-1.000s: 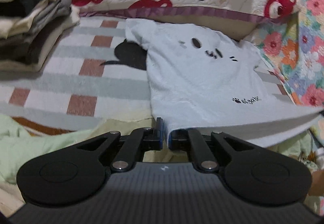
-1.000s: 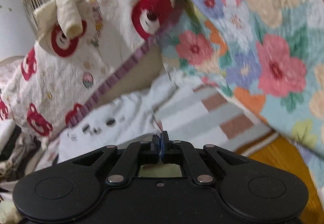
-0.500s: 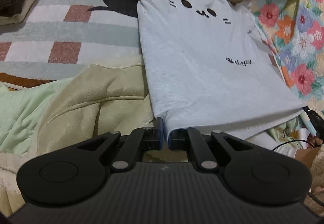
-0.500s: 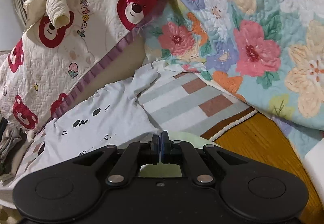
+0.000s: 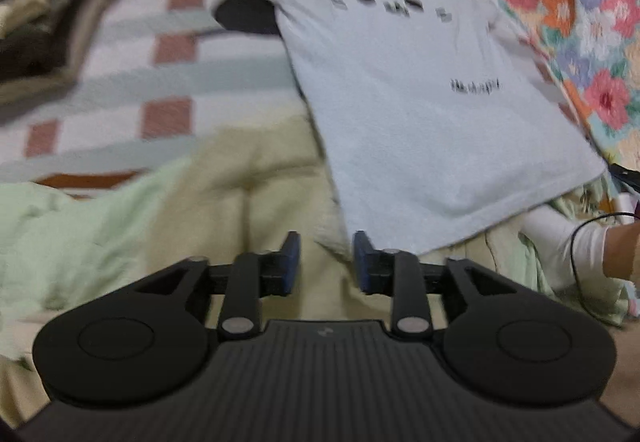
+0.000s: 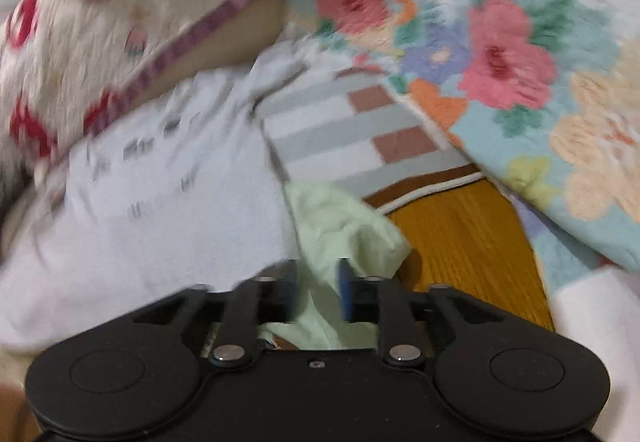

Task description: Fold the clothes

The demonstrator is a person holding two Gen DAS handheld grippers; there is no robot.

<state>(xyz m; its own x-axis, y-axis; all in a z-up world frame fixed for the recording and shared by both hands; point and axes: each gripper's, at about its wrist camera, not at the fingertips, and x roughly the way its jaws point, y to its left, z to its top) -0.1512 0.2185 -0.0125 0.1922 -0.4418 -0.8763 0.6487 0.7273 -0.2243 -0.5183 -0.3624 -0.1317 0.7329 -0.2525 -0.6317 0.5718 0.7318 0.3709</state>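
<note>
Both views were motion-blurred. The light blue T-shirt (image 5: 424, 90) lay spread flat, print side up, on the checked blanket (image 5: 132, 66), collar end toward the bear-print pillow (image 6: 100, 26), hem nearest the cameras and draped over a beige and pale green quilt (image 5: 120, 210).

The left gripper (image 5: 326, 260) had just been opening; its blue pads (image 5: 292, 258) stood apart with nothing pinched, the shirt's near hem corner lying just beyond the right pad. The right gripper (image 6: 318, 290) had also just been opening; its jaws were parted, with pale green fabric (image 6: 344, 226) showing in the gap, though no pad pressed on it as far as the blur allowed. The shirt's edge sat just left of that gripper.

A stack of folded clothes (image 5: 44, 10) sat at the far left on the blanket. A floral quilt (image 6: 520, 54) ran along the right side, with orange wood floor (image 6: 468, 242) below it. A hand in a white sleeve (image 5: 576, 254) showed at the left view's right edge, a black cable across it.
</note>
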